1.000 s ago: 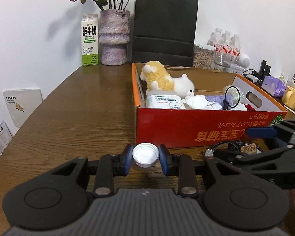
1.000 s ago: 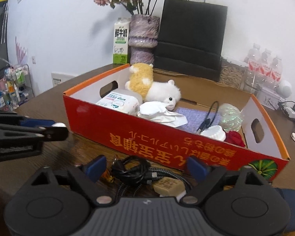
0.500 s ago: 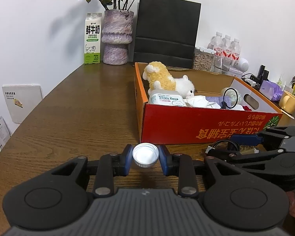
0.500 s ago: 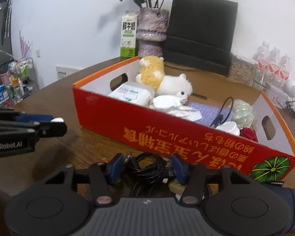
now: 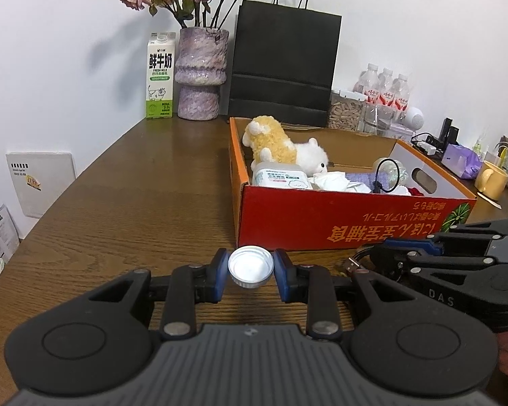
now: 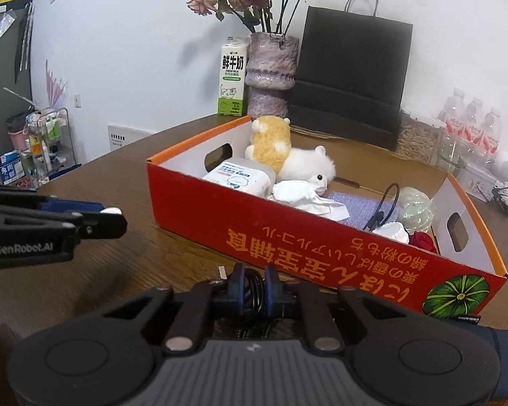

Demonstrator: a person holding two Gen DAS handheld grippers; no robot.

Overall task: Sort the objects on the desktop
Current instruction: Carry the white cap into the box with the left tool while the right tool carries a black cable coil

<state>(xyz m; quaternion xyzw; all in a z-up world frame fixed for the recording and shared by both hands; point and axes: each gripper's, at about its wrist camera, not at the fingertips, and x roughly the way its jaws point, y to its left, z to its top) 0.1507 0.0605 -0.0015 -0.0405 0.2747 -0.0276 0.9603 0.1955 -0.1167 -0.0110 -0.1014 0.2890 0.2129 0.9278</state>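
Observation:
My left gripper (image 5: 250, 273) is shut on a white bottle cap (image 5: 250, 267), held just above the wooden table in front of the red cardboard box (image 5: 321, 216). In the right wrist view that gripper (image 6: 113, 218) sticks in from the left, the cap (image 6: 111, 210) showing at its tip. My right gripper (image 6: 254, 286) has its jaws closing on a coiled black cable (image 6: 253, 282), and the blue pads press on it close to the box's (image 6: 288, 237) front wall. From the left wrist view the right gripper (image 5: 389, 253) lies low at the right, beside the box.
The box holds plush toys (image 6: 288, 159), a wipes pack (image 6: 240, 177), tissue and a thin black cord. Behind it stand a milk carton (image 5: 160, 74), a purple vase (image 5: 199, 74), a black paper bag (image 5: 284, 64) and water bottles (image 5: 386, 91). A yellow mug (image 5: 491, 179) sits far right.
The right gripper's jaws went from wide apart to closed on the black cable bundle and lifted it a little. The left gripper kept still with the cap.

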